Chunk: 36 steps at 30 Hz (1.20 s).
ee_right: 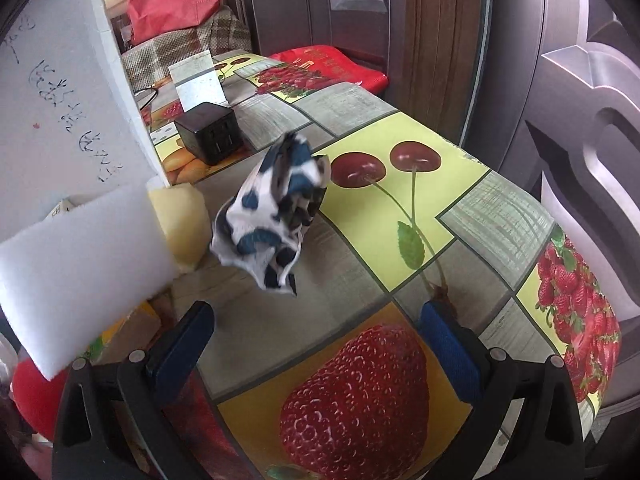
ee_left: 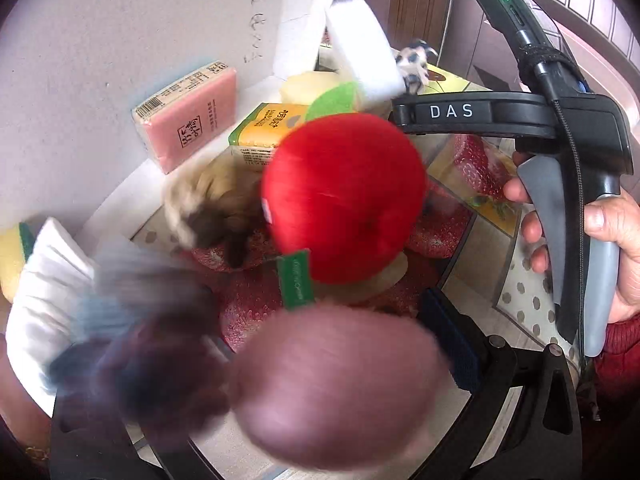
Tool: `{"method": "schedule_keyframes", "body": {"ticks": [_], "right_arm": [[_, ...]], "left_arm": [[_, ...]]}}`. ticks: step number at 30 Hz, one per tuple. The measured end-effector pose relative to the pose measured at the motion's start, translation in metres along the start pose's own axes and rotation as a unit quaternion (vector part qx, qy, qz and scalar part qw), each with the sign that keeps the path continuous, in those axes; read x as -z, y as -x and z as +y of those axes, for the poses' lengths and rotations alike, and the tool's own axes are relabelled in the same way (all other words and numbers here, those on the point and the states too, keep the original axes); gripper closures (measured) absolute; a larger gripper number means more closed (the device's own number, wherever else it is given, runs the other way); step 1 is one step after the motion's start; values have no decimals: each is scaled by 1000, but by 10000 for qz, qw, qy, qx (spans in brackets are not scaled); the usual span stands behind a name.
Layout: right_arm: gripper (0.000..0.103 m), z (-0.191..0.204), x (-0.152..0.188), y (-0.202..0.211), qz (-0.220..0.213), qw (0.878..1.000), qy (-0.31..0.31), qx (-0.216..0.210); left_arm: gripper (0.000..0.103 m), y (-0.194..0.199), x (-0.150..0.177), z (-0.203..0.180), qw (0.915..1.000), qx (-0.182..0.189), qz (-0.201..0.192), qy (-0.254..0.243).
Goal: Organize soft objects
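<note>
In the left wrist view a red plush apple (ee_left: 344,196) with a green tag stands on the fruit-print tablecloth (ee_right: 360,280). A blurred purple plush (ee_left: 340,392) fills the space between my left gripper's fingers (ee_left: 452,340); the left finger is hidden by blur. A beige and brown plush toy (ee_left: 212,204) lies left of the apple. A white foam block (ee_left: 364,52) leans behind it. My right gripper (ee_right: 316,344) is open and empty, low over the cloth. A blue and white spotted cloth (ee_right: 276,208) lies crumpled ahead of it, beside a yellow sponge (ee_right: 184,220).
A pink tissue pack (ee_left: 188,116) and a yellow tissue pack (ee_left: 264,128) stand by the white wall. White folded cloth (ee_left: 44,300) lies at the left. A black charger cube (ee_right: 210,130) sits further back. The table edge and a brown door (ee_right: 560,80) are at the right.
</note>
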State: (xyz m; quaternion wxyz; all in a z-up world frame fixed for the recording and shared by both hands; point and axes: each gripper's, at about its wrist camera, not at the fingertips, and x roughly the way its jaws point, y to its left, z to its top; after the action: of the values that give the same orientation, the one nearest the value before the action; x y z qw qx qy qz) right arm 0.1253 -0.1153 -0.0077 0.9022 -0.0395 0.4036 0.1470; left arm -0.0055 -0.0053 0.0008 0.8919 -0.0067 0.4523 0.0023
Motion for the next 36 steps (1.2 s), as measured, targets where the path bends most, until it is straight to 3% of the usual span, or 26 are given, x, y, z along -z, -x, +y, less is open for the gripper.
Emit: {"method": "schedule_keyframes", "body": {"ticks": [36], "right_arm": [[0, 1, -2, 2, 121, 9998, 81, 122]], "left_arm": [[0, -4, -4, 6, 10000, 9, 6, 6]]}}
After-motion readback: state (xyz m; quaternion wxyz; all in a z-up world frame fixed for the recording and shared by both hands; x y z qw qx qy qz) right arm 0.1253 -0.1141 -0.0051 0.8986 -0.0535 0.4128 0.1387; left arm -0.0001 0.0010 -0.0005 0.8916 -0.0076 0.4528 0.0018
